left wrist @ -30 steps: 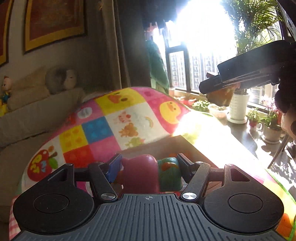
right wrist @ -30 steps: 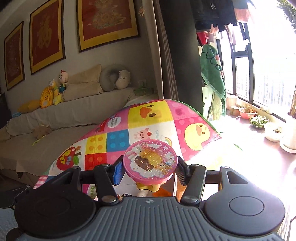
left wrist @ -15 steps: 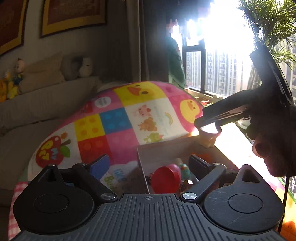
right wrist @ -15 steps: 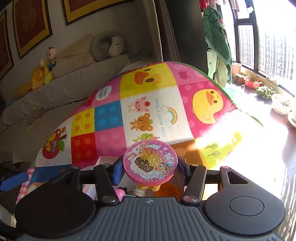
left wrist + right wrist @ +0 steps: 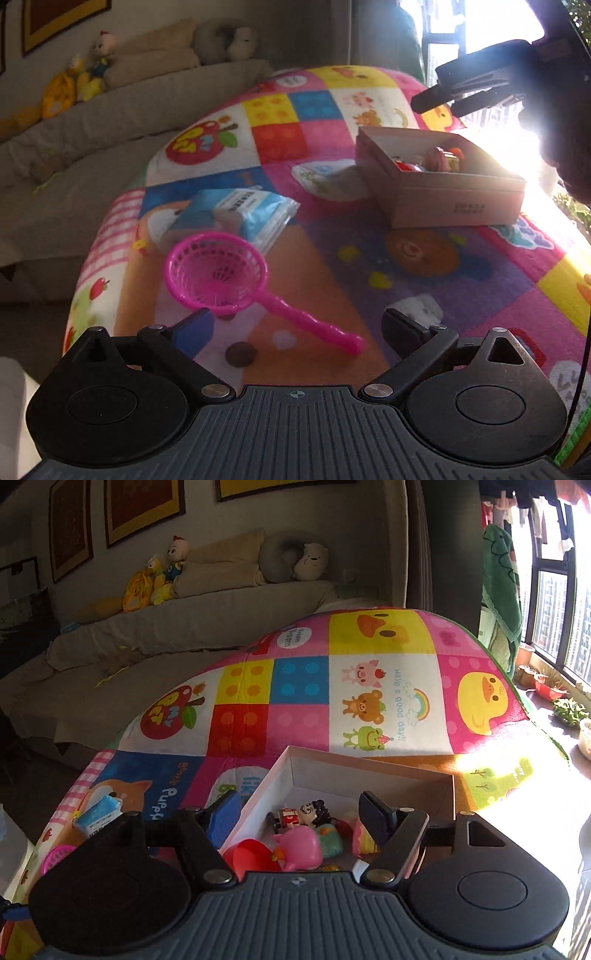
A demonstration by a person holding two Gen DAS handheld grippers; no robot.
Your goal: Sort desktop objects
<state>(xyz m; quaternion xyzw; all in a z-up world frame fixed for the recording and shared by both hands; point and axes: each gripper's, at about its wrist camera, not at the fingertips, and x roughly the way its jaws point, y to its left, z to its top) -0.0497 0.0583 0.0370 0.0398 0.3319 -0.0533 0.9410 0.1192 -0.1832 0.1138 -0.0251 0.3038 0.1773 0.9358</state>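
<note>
Left wrist: left gripper (image 5: pixel 297 325) opening wide, empty, above pink strainer (image 5: pixel 218 273) lying on patterned mat (image 5: pixel 424 258) beside tissue pack (image 5: pixel 240 214).
Right wrist: right gripper (image 5: pixel 299 816) opening, nothing clasped, over cardboard box (image 5: pixel 343 768); toys (image 5: pixel 303 834) inside.

One box (image 5: pixel 436 192), one pink strainer (image 5: pixel 218 273), one tissue pack (image 5: pixel 247 214).
</note>
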